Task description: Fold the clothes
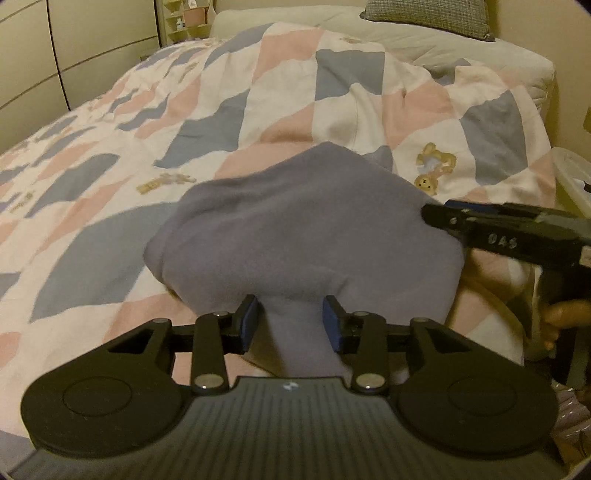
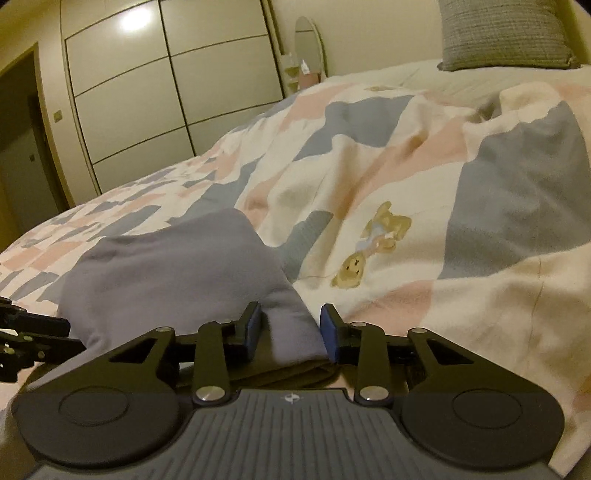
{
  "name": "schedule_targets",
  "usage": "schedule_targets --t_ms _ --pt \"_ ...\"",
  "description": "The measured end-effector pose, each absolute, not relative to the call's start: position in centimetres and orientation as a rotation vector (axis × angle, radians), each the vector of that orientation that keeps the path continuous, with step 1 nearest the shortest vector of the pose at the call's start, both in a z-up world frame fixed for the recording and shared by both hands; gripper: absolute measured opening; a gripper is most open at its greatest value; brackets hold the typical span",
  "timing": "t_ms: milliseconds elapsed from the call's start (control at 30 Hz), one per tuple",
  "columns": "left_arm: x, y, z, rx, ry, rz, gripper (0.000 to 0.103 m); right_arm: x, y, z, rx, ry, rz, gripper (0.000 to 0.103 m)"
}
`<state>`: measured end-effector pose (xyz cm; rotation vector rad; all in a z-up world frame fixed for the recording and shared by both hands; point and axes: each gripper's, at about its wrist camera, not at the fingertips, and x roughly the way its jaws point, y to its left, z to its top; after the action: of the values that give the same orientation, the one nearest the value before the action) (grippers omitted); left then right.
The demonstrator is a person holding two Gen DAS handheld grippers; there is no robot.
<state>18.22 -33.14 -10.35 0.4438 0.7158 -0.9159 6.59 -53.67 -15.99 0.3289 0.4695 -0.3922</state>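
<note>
I find the work area to be a bed (image 1: 110,155) covered by a quilt (image 1: 280,92) patterned in pink, grey-blue and white blocks, with a small teddy-bear motif (image 1: 432,171) printed near the garment. The quilt is rumpled, with ridges toward the head of the bed. A grey woven pillow (image 2: 504,33) rests at the head, on plain cream bedding. A pale panelled wardrobe (image 2: 166,85) runs along the far side of the room; an oval mirror (image 2: 308,44) stands beyond it, and a dark doorway (image 2: 18,147) sits at the far left in the right wrist view.

The grey-blue garment (image 1: 306,229) lies bunched on the quilt. My left gripper (image 1: 290,323) has its fingers clenched on a gathered fold at the garment's near edge. My right gripper (image 2: 290,328) likewise pinches a near corner of the cloth, fingers grasping the fabric.
</note>
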Motion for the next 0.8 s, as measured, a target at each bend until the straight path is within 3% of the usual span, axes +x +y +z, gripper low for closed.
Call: schedule_targets --t_ms 300,600,800 --pt "16.4 -32.6 -8.4 0.456 0.676 -0.910 0.033 2.4 -51.6 -12.0 0.354 0.335 -0.400 0.036" --pt "16.9 -34.0 -10.7 0.486 0.724 -0.859 0.037 4.3 -51.3 -15.2 0.319 0.500 -0.357 0.036" --pt "16.2 -33.7 -10.0 0.486 0.729 -0.807 0.037 3.3 -51.0 -14.3 0.344 0.494 -0.355 0.036"
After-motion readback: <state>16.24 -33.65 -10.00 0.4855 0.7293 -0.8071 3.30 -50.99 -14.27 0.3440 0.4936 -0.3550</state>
